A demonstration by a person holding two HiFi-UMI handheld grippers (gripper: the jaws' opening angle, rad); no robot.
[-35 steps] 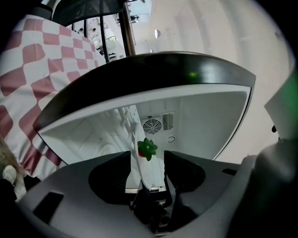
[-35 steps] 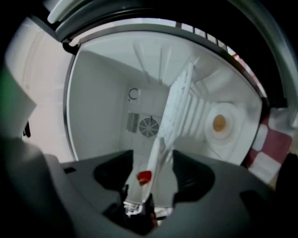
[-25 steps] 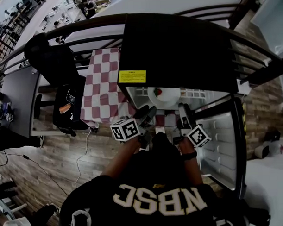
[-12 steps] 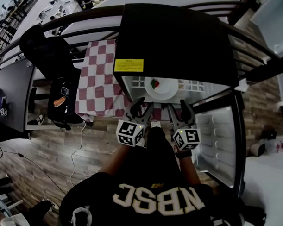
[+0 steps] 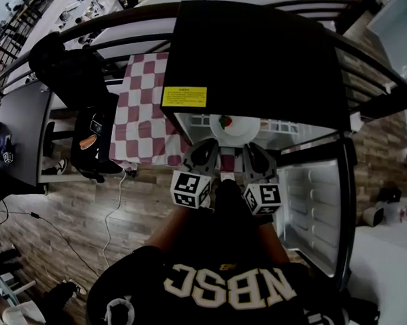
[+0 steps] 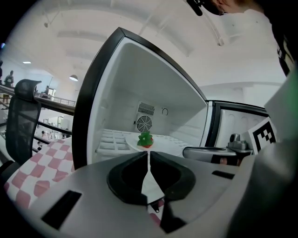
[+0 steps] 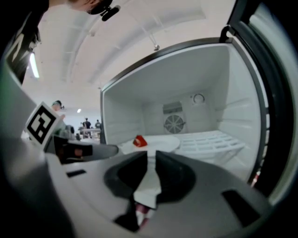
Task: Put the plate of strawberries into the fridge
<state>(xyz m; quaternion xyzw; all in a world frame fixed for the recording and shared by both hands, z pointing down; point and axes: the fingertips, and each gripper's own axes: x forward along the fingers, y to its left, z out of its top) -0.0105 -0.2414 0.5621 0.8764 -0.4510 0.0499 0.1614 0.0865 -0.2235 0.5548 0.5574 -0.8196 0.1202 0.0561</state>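
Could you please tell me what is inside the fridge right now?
In the fridge, a white plate with one strawberry sits on the shelf; a round fan grille is on the back wall. The space under the shelf is covered, so I cannot judge it.

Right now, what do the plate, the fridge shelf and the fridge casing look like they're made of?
Plate: white, smooth, slightly glossy; ceramic or melamine, can't tell which.
Fridge shelf: white open grid; probably coated wire or moulded plastic.
Fridge casing: black, matte, flat panel; likely painted sheet metal, unconfirmed.
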